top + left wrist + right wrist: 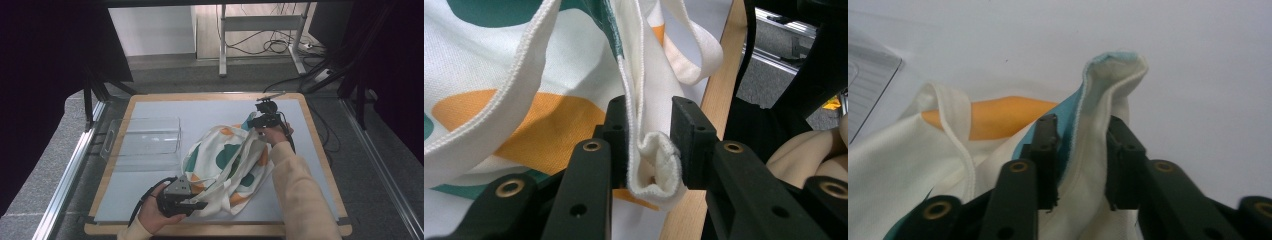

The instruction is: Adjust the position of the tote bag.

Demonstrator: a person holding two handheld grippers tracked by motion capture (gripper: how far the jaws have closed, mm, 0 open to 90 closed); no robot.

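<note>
The high view looks forward and down from above the person's side onto the whole table (320, 150). The left gripper view sits very close behind its own jaws, facing along them into folded cloth bag (574, 75) fabric near the table's wooden edge. The right gripper view, equally close, faces the far end of the same bag (1108, 80). All three views share this bag (225, 160)

One patterned tote bag (227, 165), one clear plastic tray (145, 136), two grippers
</note>
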